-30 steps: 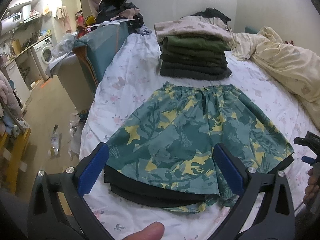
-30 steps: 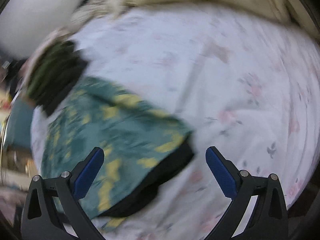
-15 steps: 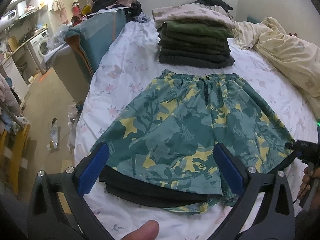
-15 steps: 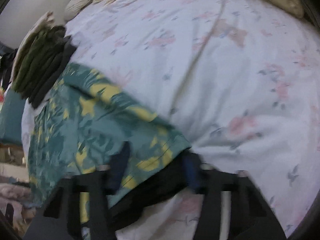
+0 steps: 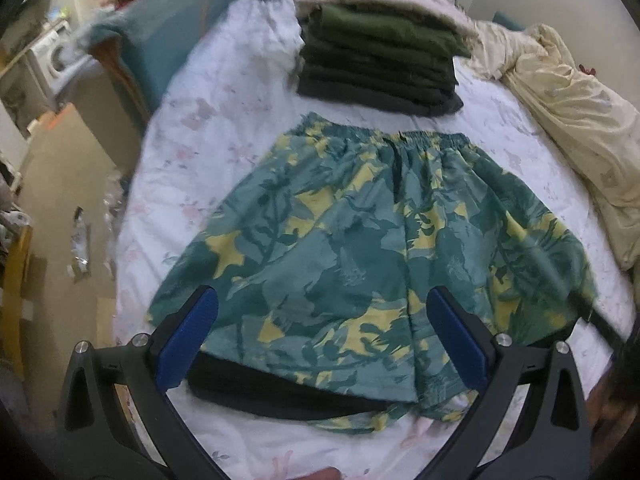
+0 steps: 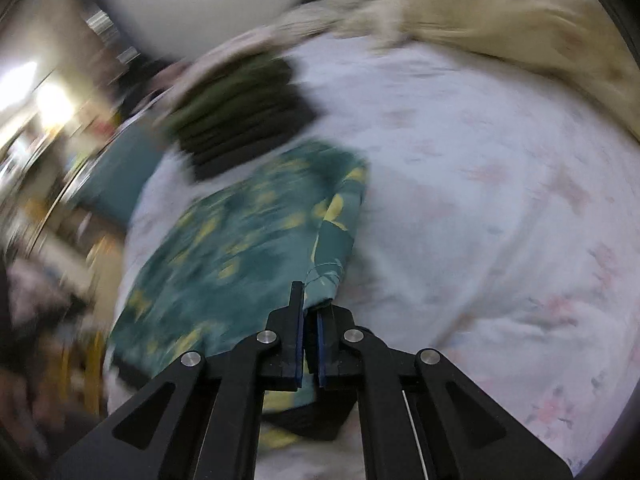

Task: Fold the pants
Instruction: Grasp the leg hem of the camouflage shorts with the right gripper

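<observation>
**No readable text in view**

Neither wrist view shows any lettering, label, brand or number that can be read. The shorts [image 5: 360, 248] bear only a leaf-and-star print, the bed sheet [image 5: 208, 120] a floral one. The right wrist view is perhaps too motion-blurred to reveal small print.

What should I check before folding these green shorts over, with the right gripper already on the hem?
1. Right gripper clamped on the shorts: ok, hem corner pinched between shut jaws.
2. Left gripper ready: not ok, open above the other leg, holding nothing.
3. Shorts lying flat on the bed sheet: ok in the left view, waistband straight.
4. Black lining tucked in: not ok, it sticks out below the hem.
5. Stack of folded clothes clear of the shorts: ok, sheet shows between them.
</observation>
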Tool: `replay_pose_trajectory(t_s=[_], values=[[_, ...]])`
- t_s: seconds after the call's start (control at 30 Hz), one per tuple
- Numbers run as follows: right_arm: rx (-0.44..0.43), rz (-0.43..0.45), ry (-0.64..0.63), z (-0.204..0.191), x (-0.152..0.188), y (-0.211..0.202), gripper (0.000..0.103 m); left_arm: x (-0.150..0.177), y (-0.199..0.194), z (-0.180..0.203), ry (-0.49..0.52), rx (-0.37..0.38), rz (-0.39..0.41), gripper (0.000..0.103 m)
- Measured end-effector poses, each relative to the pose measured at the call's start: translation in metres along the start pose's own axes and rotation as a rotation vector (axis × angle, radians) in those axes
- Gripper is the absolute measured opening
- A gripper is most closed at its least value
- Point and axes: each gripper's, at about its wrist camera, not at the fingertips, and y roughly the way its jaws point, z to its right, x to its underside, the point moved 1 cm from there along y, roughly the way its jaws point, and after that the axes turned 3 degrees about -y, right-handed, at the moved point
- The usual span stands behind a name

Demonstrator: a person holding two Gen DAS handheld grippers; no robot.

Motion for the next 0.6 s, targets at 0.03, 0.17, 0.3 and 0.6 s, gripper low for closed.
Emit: replay_pose_trajectory(t_s=[0.03, 0.17, 0.3, 0.6], values=[[-0.034, -0.028, -0.031, -0.012, 0.005, 0.004, 0.004, -0.008, 0.007, 0.006, 0.022, 0.003, -0.023, 0.102], [-0.094, -0.157, -0.072, -0.037, 0.029, 0.033, 0.004, -0.042, 0.032, 0.044, 0.129, 0.028, -0.063, 0.102], [-0.083, -0.254, -0.039, -0.038, 0.044, 0.061, 0.004, -0.078, 0.064, 0.092, 0.190, 0.069, -0.112, 0.101], [-0.073, -0.306, 0.002, -0.029, 0.053, 0.077, 0.004, -0.130, 0.158, 0.231, 0.367, 0.053, -0.160, 0.085]])
